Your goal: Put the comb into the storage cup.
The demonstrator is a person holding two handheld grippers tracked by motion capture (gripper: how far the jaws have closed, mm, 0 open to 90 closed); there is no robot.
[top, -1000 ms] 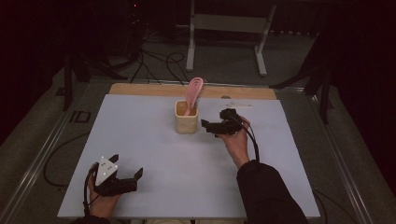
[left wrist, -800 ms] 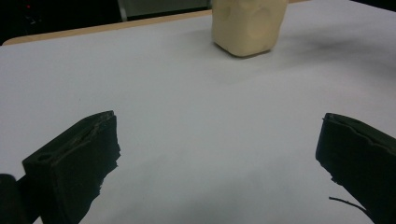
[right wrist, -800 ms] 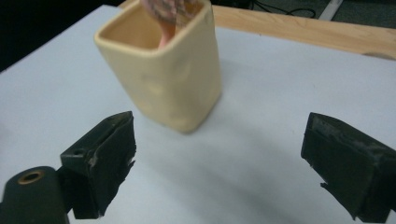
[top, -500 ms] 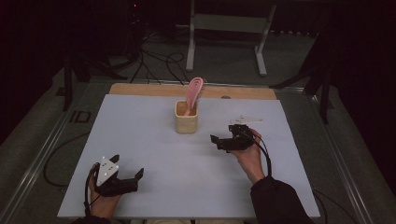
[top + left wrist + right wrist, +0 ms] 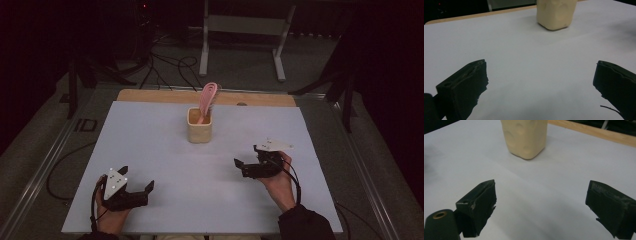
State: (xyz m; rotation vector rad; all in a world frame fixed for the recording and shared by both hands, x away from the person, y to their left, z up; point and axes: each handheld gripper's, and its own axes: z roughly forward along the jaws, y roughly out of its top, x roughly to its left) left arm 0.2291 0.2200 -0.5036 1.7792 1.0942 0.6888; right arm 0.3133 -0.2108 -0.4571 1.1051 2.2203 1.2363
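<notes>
A cream cup (image 5: 199, 126) stands upright at the far middle of the white table (image 5: 150, 145), with a pink slotted utensil (image 5: 206, 100) sticking up out of it. My left gripper (image 5: 136, 178) rests near the front left edge, open and empty. My right gripper (image 5: 248, 156) hovers at the front right, open and empty, its jaws pointing left towards the cup. In the left gripper view the jaws stand wide apart around bare table (image 5: 541, 72), with the cup (image 5: 556, 12) far ahead. The right gripper view has the cup (image 5: 525, 137) ahead, beyond the spread jaws.
A wooden strip (image 5: 150, 96) runs along the table's far edge. Beyond it are a metal stand (image 5: 240, 30) and cables (image 5: 165, 65) on the floor. Metal rails (image 5: 45, 170) flank the table's sides.
My right gripper has drawn back from beside the cup towards the person and the front right of the table. The left gripper has stayed put.
</notes>
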